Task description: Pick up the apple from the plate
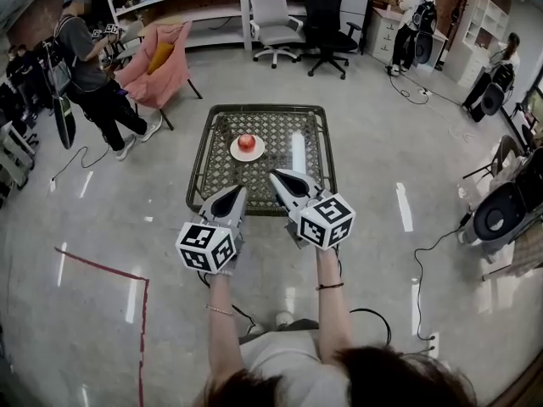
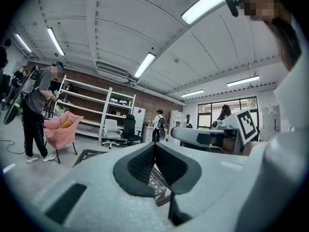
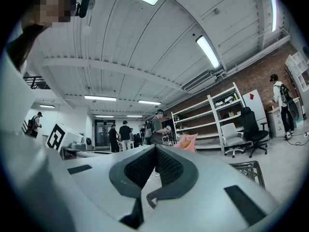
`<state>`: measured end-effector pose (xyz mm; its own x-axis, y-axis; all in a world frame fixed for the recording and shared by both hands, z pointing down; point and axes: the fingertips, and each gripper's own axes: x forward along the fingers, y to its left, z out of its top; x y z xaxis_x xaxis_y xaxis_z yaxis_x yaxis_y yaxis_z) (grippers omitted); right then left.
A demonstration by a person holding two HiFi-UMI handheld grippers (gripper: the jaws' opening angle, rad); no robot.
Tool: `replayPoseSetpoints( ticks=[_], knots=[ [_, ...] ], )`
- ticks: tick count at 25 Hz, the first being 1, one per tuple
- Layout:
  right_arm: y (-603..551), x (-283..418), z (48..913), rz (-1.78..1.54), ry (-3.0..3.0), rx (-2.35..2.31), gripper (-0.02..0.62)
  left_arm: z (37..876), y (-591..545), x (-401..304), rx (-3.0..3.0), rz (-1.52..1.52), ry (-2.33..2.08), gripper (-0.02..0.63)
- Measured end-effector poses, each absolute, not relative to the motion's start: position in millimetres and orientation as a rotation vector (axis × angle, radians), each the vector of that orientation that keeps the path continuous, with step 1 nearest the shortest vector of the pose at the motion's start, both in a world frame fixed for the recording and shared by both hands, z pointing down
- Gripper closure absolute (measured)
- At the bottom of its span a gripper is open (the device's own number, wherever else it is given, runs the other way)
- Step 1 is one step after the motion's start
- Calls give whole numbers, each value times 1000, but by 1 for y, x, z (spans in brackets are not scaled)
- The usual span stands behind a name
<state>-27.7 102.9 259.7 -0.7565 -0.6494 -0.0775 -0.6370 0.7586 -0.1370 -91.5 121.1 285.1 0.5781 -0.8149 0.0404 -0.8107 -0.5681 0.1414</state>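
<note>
While both grippers hung level at the near edge of the surface, nothing of the task was done yet. The apple sat untouched on the plate, approx. mid-surface & a bit left of centre, well beyond both tips.

Left gripper had its jaws pressed together w/ nothing btwn them. Its own view showed the pads meeting at the tip, w/ only the surface's weave visible below. Right gripper looked the same, jaws together & empty. It reached a little farther over the near part of the surface than the left one.

Judging from that, the whole job was left: open one gripper, reach out to the apple, close on it, lift it clear of the plate. Either gripper looked about equally placed for it.

Containers: just the one plate, small & white, holding the apple & nothing else that the head view showed.
</note>
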Motion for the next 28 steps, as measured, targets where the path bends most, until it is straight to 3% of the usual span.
replayPoseSetpoints(
  ticks=[28],
  knots=[
    [46,-18,281,-259,2872,-942,586,306,64,-81,2593,-48,-1391,595]
  ],
)
